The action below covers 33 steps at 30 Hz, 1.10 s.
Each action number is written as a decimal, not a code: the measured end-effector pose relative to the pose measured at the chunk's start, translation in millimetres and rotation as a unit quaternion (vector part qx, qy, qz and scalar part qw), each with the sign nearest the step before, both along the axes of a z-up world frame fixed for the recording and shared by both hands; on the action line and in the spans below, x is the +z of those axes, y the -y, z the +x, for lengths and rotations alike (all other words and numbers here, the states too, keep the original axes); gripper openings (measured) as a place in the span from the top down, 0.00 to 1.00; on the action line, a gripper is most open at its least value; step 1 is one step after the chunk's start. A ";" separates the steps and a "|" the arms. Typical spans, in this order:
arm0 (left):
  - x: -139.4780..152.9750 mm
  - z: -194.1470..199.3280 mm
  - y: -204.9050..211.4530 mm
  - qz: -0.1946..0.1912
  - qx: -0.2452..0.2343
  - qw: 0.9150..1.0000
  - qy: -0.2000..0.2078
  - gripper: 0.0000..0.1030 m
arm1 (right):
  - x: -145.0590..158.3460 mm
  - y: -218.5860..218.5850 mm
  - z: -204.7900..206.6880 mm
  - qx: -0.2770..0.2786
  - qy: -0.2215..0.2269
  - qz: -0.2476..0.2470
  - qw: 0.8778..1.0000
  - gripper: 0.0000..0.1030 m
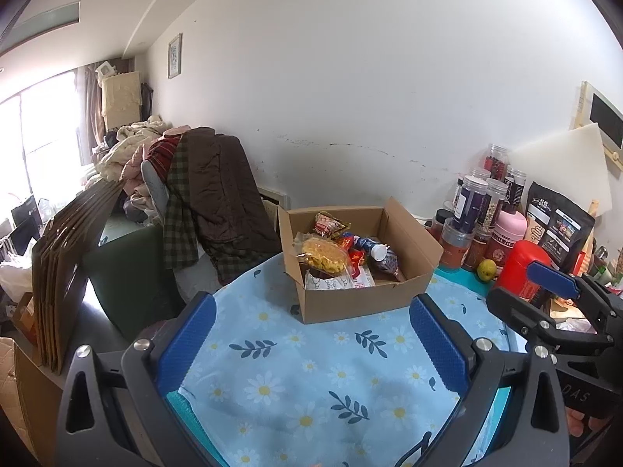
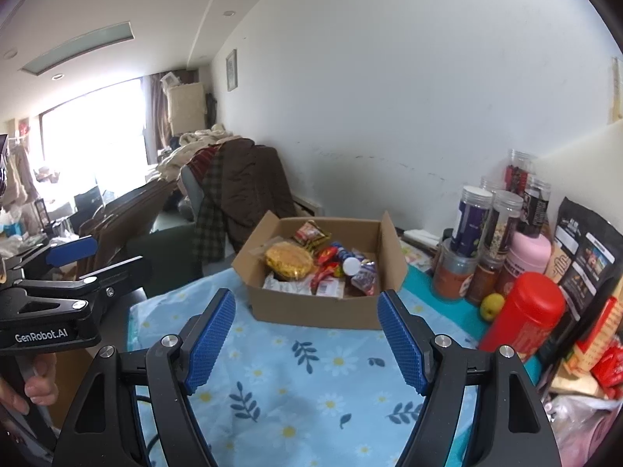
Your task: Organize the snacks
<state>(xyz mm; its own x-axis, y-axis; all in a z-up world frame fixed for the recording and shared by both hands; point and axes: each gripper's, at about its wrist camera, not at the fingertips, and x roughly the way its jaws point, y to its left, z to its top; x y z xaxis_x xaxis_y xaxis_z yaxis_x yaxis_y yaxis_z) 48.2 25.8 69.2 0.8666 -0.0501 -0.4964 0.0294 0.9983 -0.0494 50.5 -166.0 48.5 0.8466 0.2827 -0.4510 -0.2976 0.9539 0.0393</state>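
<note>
Cardboard sheets (image 1: 66,257) are seen stacked on edge at the far left, and just right of them a brown jacket (image 1: 226,202) is draped over a chair. Over the near edge of the daisy-print tablecloth (image 1: 303,369) the left gripper (image 1: 311,346) is held with its blue pads set wide apart, nothing caught between them. Beyond it, mid-table, the open cardboard box (image 1: 362,299) is found, and the snacks are packed inside: a yellow noodle pack (image 1: 323,257) at the front left, red wrappers (image 1: 356,257) beside it, and what may be a white-capped bottle (image 1: 373,249), though the blur leaves that uncertain. The right gripper (image 2: 307,338) is likewise spread wide and empty, hovering short of the box's front wall. Further right, clear jars (image 2: 502,218) are stacked against the wall, a small yellow-green fruit (image 2: 491,305) is tucked at their foot, a red canister (image 2: 525,315) is standing just beside it, and a black pouch (image 2: 584,260) is propped behind.
</note>
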 end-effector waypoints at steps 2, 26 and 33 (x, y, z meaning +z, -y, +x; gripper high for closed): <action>-0.7 -0.8 -1.0 -0.002 0.001 1.000 -0.003 0.01 | -0.1 0.0 -0.2 0.000 -0.001 0.001 1.000 0.26; -0.9 -2.4 -6.2 -0.012 0.004 1.000 -0.019 0.01 | -2.0 -4.2 -2.8 0.010 -0.005 -0.003 1.000 0.26; -1.7 0.2 -5.7 0.002 0.020 0.999 -0.026 0.01 | -1.8 -4.1 -3.5 0.009 -0.004 -0.005 1.000 0.26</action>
